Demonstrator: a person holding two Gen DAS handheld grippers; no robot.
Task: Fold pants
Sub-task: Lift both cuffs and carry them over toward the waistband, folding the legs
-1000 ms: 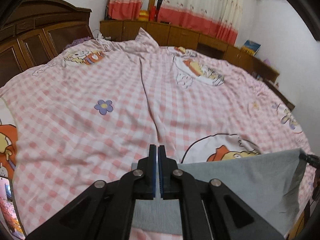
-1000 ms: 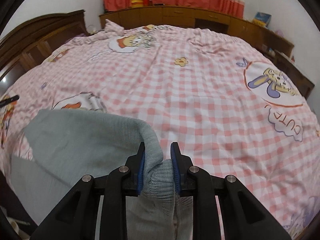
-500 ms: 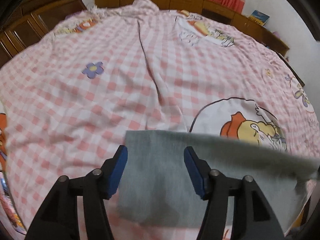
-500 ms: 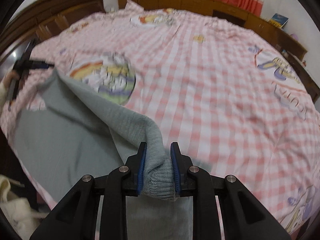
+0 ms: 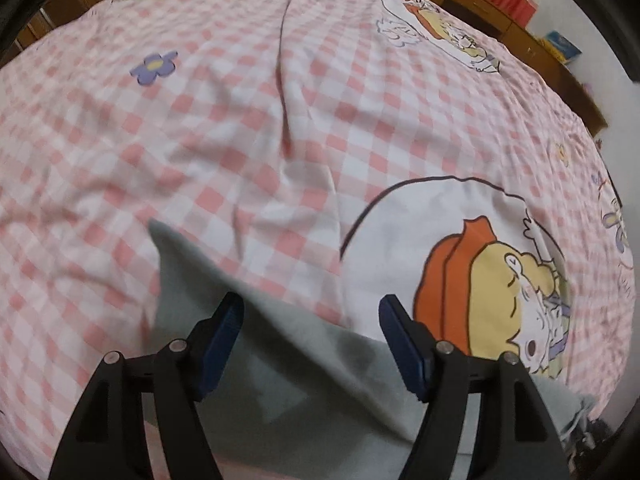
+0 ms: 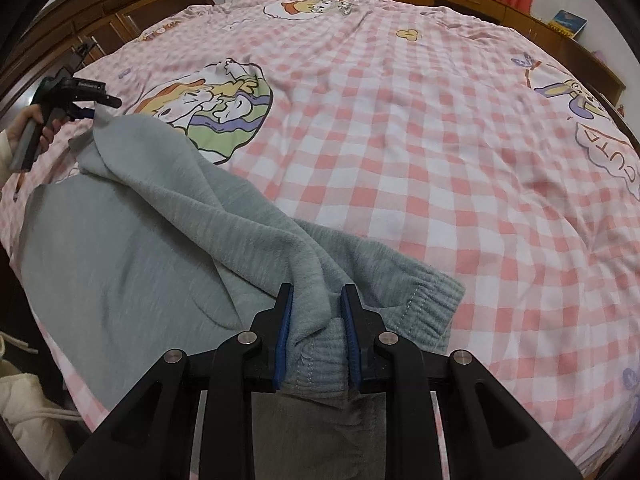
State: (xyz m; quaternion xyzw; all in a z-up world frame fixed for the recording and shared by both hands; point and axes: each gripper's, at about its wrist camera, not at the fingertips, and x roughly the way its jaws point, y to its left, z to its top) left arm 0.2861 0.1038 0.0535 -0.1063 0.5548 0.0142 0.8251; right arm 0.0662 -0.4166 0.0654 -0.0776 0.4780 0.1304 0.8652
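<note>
My right gripper (image 6: 316, 332) clamps the ribbed cuff of the grey pants (image 6: 132, 240) to pin the fold in place. My left gripper (image 5: 310, 340) is spread wide, holding nothing, above the pants flat on the checked bedsheet (image 5: 248, 128).

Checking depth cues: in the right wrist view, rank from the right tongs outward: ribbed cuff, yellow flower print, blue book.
1. Ribbed cuff: pinched in the right tongs.
2. Yellow flower print: far up the bed, centre.
3. Blue book: on the cabinet, top right.

Bed (image 6: 400, 160), pink checked cartoon sheet; grey pants (image 6: 160, 240) spread at near edge
</note>
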